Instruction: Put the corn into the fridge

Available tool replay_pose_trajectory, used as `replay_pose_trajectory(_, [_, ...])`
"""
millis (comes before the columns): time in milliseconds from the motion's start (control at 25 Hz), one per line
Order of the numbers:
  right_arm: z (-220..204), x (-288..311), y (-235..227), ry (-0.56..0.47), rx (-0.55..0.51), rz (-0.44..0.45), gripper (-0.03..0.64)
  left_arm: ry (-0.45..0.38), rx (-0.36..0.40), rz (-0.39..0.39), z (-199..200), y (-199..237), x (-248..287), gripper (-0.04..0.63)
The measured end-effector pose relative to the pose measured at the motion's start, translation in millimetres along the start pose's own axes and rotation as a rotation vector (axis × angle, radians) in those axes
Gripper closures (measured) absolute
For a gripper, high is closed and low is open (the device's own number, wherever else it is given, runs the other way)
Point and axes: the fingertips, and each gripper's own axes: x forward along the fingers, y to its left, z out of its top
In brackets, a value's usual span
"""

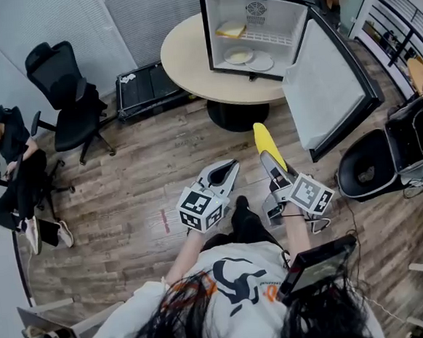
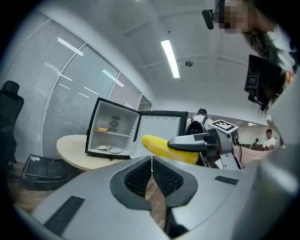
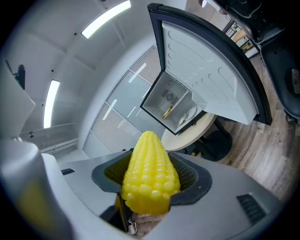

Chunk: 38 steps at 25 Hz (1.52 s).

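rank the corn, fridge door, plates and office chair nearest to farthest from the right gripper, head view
1. corn, held in the right gripper
2. fridge door, open, ahead right
3. plates, inside the fridge
4. office chair, far left

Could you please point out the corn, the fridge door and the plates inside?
corn point(image 3: 149, 173), right gripper view, middle kernels
fridge door point(image 1: 321, 83), head view, white inner panel
plates point(image 1: 240, 55), head view, left plate's centre
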Motion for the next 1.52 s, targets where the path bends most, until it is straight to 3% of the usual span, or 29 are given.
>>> replay_pose_trajectory(360, [22.1,59.9,-15.3,0.016,0.004,-0.001,0.359,0.003,-0.006,0.016,8.8,51.3,35.9,0.583])
replay_pose_trajectory(920, [96.4,168.1,-47.3,0.042,-0.006,-0.021,0.359,-0.004,-0.020,0.000,44.0,138.3,144.1,0.583])
replay_pose_trajectory(1520, [116.9,213.5,-83.6,0.049,0.062,-0.073,0.359,0.007,-0.031,-0.052,57.7,174.9,205.2,0.583])
